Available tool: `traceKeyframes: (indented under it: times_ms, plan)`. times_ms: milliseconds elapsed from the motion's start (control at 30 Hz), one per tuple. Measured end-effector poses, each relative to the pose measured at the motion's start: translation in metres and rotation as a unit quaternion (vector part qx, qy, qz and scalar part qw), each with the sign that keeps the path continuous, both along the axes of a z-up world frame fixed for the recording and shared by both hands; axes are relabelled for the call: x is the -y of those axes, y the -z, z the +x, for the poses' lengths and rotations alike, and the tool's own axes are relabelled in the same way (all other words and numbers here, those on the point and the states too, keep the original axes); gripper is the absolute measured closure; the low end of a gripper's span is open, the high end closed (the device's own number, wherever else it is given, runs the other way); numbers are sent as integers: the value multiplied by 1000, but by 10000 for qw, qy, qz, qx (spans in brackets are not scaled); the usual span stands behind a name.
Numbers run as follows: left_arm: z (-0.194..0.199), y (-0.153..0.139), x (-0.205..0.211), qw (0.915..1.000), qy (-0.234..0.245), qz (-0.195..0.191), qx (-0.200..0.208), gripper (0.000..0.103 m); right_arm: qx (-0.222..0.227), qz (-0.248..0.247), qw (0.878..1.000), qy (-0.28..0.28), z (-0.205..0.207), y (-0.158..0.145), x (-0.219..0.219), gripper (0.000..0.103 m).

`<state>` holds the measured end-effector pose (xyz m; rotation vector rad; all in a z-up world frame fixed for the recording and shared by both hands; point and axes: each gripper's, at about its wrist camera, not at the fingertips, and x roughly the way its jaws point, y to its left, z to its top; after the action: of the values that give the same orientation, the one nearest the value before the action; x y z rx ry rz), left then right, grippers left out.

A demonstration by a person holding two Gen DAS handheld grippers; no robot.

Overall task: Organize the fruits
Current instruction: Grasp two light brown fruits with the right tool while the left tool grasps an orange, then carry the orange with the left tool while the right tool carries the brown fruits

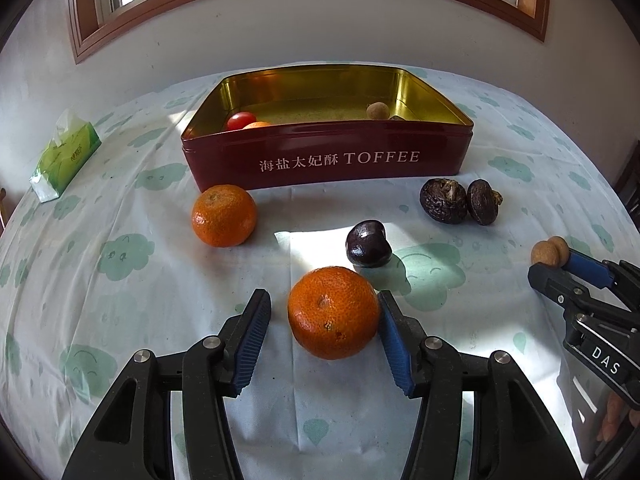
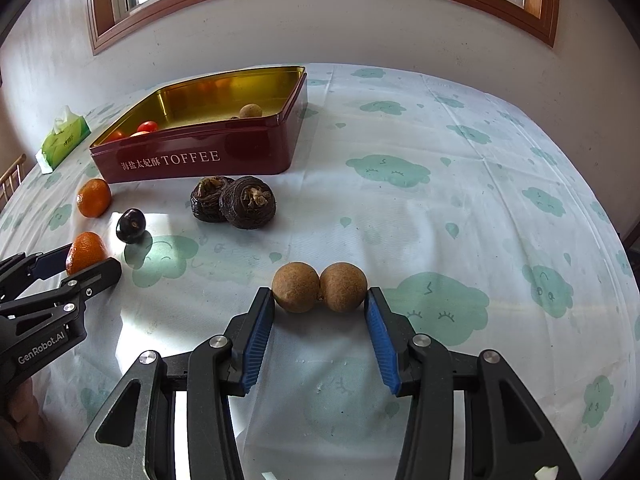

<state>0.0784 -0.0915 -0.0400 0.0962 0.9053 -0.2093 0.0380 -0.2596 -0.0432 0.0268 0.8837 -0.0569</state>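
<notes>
The table is covered with a white tablecloth (image 1: pixel 120 208) printed with pale green clouds. On it stands a dark red toffee tin (image 1: pixel 326 160), open, near the far edge. A green tissue pack (image 1: pixel 66 156) lies well apart to the left. In front of the tin lie two mandarins, one (image 1: pixel 224 216) just beside its front wall, one (image 1: pixel 333 312) nearer. Between them rests a dark plum (image 1: pixel 368 244). Two dark water chestnuts (image 2: pixel 234 204) touch each other, and two brown longans (image 2: pixel 319 287) lie side by side.
</notes>
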Motion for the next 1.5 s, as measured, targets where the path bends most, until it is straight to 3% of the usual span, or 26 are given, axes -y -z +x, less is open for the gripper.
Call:
traceKeyframes:
  times_ms: [200, 1500]
  plan:
    - [-4, -1, 2, 9999, 140, 1, 81, 61, 1, -1, 10000, 0, 0, 0, -1, 59]
    - [-10, -7, -14, 9998, 53, 45, 169, 62, -8, -12, 10000, 23, 1, -5, -8, 60]
